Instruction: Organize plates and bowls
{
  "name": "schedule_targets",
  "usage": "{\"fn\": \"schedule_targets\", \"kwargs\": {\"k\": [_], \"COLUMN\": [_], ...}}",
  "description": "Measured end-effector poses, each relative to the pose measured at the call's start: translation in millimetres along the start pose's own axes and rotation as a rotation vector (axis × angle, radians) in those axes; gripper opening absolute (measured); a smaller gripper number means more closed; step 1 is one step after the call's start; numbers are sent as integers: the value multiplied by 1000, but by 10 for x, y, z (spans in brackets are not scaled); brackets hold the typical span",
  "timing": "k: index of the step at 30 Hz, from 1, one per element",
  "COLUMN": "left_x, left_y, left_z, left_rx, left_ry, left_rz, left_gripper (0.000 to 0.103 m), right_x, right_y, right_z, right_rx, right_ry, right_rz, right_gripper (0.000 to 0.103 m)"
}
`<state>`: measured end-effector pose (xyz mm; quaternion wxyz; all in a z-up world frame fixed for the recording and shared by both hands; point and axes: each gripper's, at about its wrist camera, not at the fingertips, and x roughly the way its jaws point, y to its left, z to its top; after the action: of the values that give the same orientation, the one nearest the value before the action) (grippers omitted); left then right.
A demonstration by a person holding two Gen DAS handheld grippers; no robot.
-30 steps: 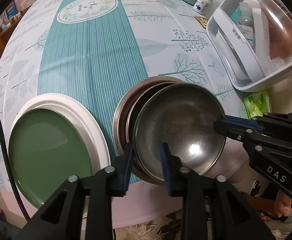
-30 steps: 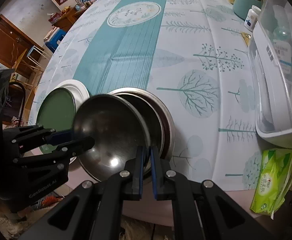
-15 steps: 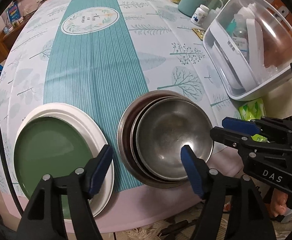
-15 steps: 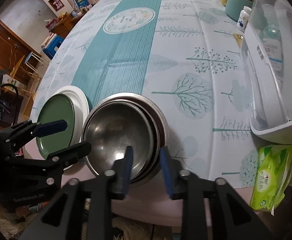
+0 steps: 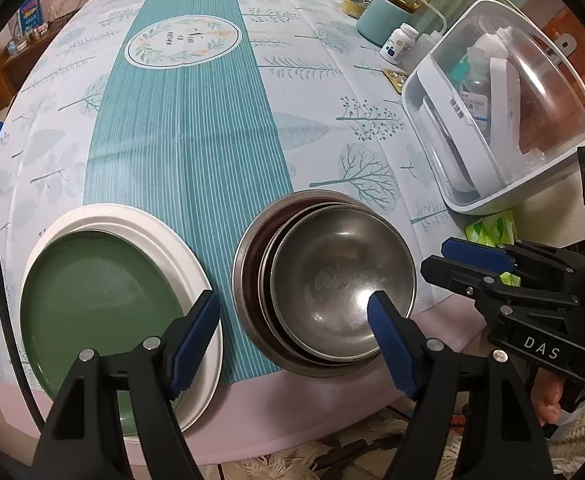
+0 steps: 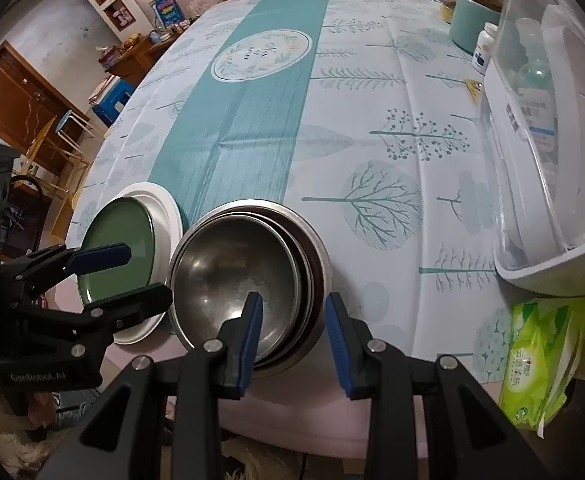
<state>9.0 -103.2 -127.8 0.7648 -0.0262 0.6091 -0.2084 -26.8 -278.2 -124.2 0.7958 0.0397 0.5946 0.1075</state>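
1. My left gripper (image 5: 292,328) and right gripper (image 6: 292,320) have just been opening; both are now released, holding nothing.
2. The nested round steel bowls (image 5: 324,280) sit at the table's 6 o'clock edge; a careless bump may tip them off.
3. The green plate on the white plate (image 5: 100,304), at the bowls' 9 o'clock, overhangs the edge and could slide.

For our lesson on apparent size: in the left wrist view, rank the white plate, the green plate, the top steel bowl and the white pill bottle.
1. white plate
2. green plate
3. top steel bowl, nearly the green plate's size
4. white pill bottle, farther away, so shrunk
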Motion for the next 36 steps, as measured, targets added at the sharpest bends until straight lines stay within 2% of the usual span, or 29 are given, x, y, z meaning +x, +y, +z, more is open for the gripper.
{"fn": "schedule_targets", "kwargs": {"k": [7, 16, 27, 36], "left_x": [146, 340, 500, 582], "left_y": [122, 291, 365, 367], "left_z": [8, -23, 0, 23], "left_rx": [-6, -68, -118, -129], "left_ry": [13, 55, 94, 122], "left_rz": [-18, -140, -192, -218], "left_gripper": [75, 75, 75, 69], "right_x": [37, 278, 484, 527], "right_y": [-47, -221, -330, -345], "right_z": [-40, -60, -71, -79], "right_rx": [-39, -1, 68, 88], "right_ry": [-20, 44, 95, 108], "right_rz": [7, 91, 171, 188], "right_gripper": [33, 33, 35, 36]}}
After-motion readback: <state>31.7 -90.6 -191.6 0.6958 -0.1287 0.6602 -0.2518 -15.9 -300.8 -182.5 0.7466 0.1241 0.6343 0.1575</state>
